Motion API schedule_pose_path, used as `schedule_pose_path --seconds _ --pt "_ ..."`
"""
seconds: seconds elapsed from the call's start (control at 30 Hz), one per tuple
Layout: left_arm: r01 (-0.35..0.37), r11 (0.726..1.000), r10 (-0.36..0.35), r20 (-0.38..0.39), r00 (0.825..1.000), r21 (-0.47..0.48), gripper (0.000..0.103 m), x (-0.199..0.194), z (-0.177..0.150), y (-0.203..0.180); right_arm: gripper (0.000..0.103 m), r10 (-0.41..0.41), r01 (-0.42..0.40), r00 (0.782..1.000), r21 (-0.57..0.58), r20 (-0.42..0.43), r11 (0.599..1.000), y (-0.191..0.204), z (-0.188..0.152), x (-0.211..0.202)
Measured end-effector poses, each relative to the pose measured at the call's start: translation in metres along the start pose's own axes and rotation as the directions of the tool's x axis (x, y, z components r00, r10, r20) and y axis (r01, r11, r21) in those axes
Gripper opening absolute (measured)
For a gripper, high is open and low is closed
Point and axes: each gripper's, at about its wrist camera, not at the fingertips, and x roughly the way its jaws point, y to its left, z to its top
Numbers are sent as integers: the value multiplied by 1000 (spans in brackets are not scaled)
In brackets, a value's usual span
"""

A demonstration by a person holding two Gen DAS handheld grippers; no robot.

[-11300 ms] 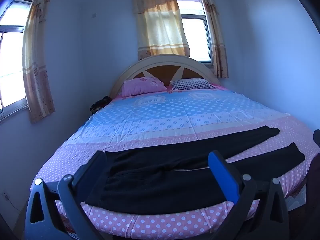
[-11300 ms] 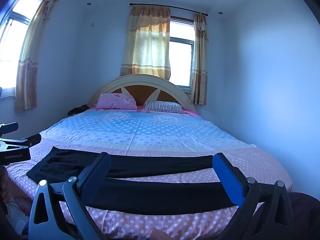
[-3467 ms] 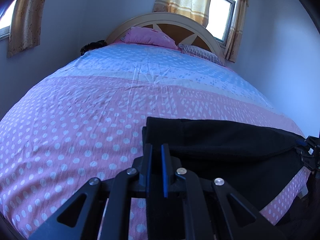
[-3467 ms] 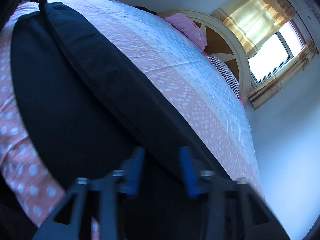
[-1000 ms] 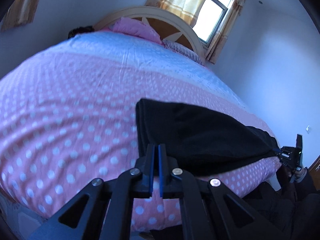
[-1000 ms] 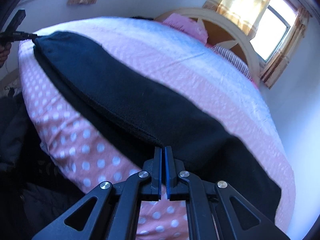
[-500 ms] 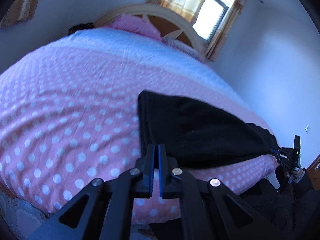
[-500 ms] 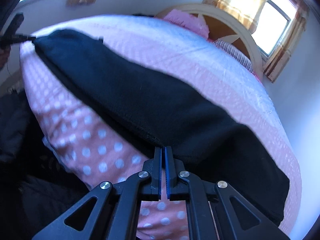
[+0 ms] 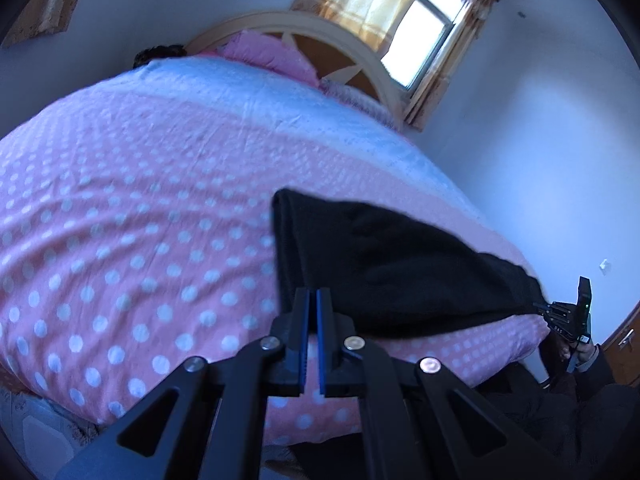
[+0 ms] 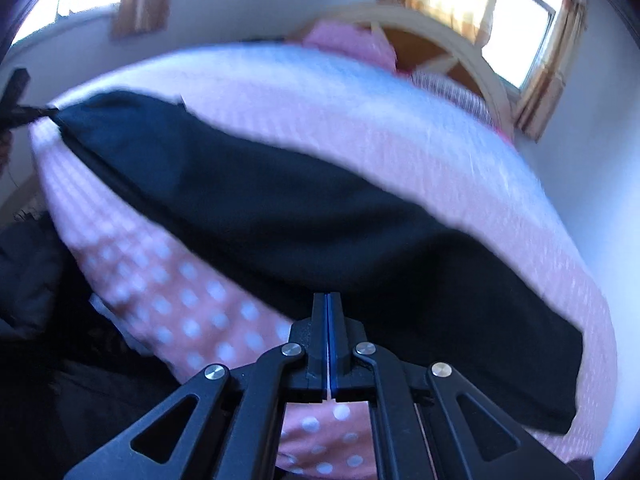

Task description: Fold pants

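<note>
Left wrist view: a bed [image 9: 120, 208] in a pink, white-dotted cover fills the room ahead of the left hand-held gripper [image 9: 312, 300], its far half pale blue below a curved wooden headboard [image 9: 360, 52]; black pants [image 9: 380, 264] lie along the near edge of the bed, stretched from this gripper's tips away to the right, where the right hand-held gripper [image 9: 540, 306] pinches the far end; the left hand-held gripper's blue-padded jaws are clamped on a corner of the pants, a thin slit showing between the pads; a pink pillow [image 9: 272, 56] rests at the headboard, far ahead. Right wrist view, blurred: the pants [image 10: 280, 208] run from the right hand-held gripper [image 10: 327, 304] up and to the left, where the left hand-held gripper [image 10: 24, 114] holds their other end; the right hand-held gripper's jaws are pressed together on the near edge of the fabric; a loose end of the pants trails off to the right on the bed [image 10: 160, 300].
</note>
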Motion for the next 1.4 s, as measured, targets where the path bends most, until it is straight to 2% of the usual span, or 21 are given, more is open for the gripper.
schedule_pose_path --seconds 0.03,0.1,0.17,0.23,0.27,0.37,0.4,0.43,0.5,0.57,0.63,0.7,0.73,0.77,0.8,0.9,1.07,1.23,1.33,1.4 --pt "-18 1000 18 -10 1000 -4 4 2 -3 4 0 11 -11 999 -3 -30 1000 -1 -5 8" --pt "-29 999 29 4 1000 -31 4 -2 -4 13 0 -5 5 1000 -13 3 1000 1 -6 3" --pt "-47 997 49 14 999 -65 4 -8 -2 22 9 -43 45 998 -42 47 998 7 0 -9" --pt "-36 995 39 35 999 -89 5 -12 -1 27 63 -47 54 995 -87 85 995 20 7 -19" --pt "-34 995 37 38 999 -90 5 -12 0 26 66 -17 29 994 -109 104 994 30 14 -24" --pt "-29 997 31 25 999 -66 15 -5 2 17 66 44 -17 986 -168 158 986 66 38 -29" --pt "-18 998 19 18 1000 -54 16 -2 2 13 65 58 -28 986 -185 159 982 75 43 -27" --pt "-22 999 22 15 1000 -38 16 2 3 8 60 84 -48 983 -213 164 976 89 52 -24" --pt "-12 1000 12 3 1000 -27 25 9 4 2 51 136 -91 978 -263 158 960 114 64 -15" --pt "-7 1000 7 -1 1000 -19 41 14 6 -3 45 144 -95 980 -305 141 948 135 73 -1" --pt "-7 1000 7 0 1000 -2 41 17 5 -7 44 171 -123 978 -331 122 936 145 77 11" --pt "-27 999 27 -7 1000 30 41 21 4 -12 41 177 -131 979 -347 103 929 155 76 20" --pt "-43 998 43 -6 999 44 31 22 5 -14 23 170 -126 981 -357 95 926 158 77 25" --pt "-69 996 69 -4 998 57 13 22 5 -14 11 159 -117 983 -365 87 923 159 77 29" --pt "-77 995 77 -4 997 60 12 21 5 -13 3 149 -109 985 -365 85 924 159 78 30" --pt "-67 995 66 12 998 73 6 9 10 -13 2 170 -127 981 -354 91 926 149 82 21" --pt "-41 993 42 -5 999 109 6 -5 13 -18 2 185 -128 974 -359 128 924 147 81 -14" --pt "-36 997 40 -60 997 66 7 11 0 -1 2 177 -147 983 -388 41 910 160 62 18" --pt "-6 999 8 -47 999 35 7 5 1 6 2 190 -161 981 -370 42 915 156 58 15" --pt "-14 999 16 -50 999 50 7 4 0 4 2 196 -166 979 -362 47 917 151 61 11"
